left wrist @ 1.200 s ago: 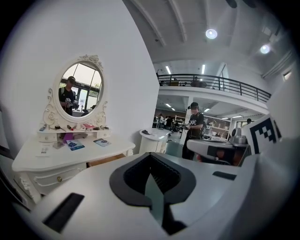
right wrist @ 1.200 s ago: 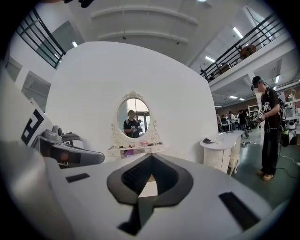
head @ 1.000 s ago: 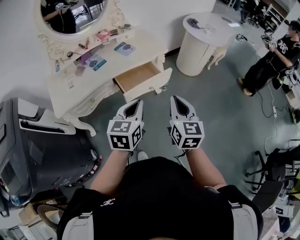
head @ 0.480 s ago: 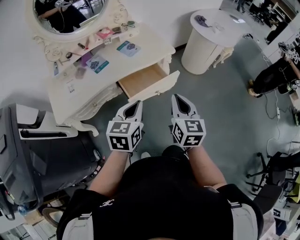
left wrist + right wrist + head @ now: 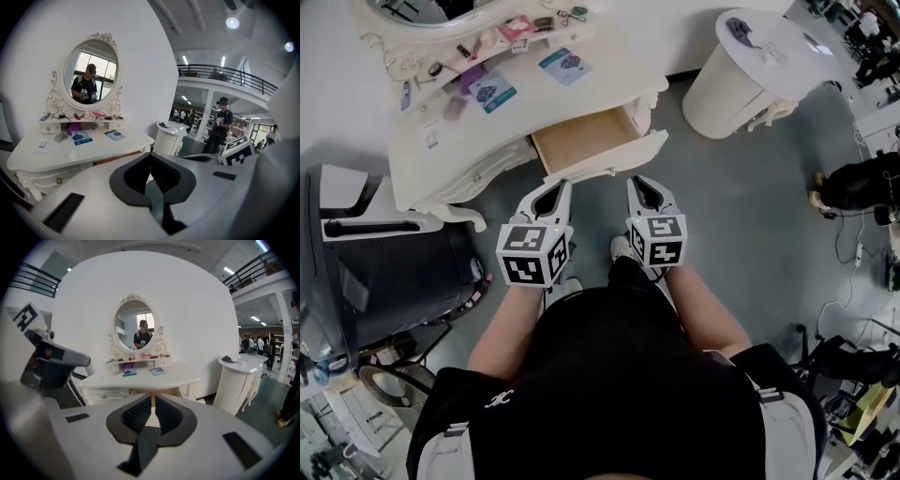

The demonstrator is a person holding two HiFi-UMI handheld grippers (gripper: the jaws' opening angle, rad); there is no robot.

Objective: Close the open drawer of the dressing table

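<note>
Head view showed the left gripper (image 5: 560, 187) and right gripper (image 5: 639, 183) side by side ahead of the person's torso, both pointed at the dressing table (image 5: 441, 150). Each gripper view showed its jaws drawn together to a bare slit, with nothing held between them. Over the preceding second the pair had advanced — the tips, formerly well apart from the drawer front (image 5: 607, 159), now stood just short of it, with contact not confirmed. The drawer (image 5: 584, 139) remained pulled out at the right end of the dressing table, its bare wooden floor exposed. Farther back, cards (image 5: 565, 62) lay on the tabletop, and a round side table (image 5: 741, 80) stood to the right. Judgement: the approach was nearly complete — a forward push on the drawer front was the remaining step.
</note>
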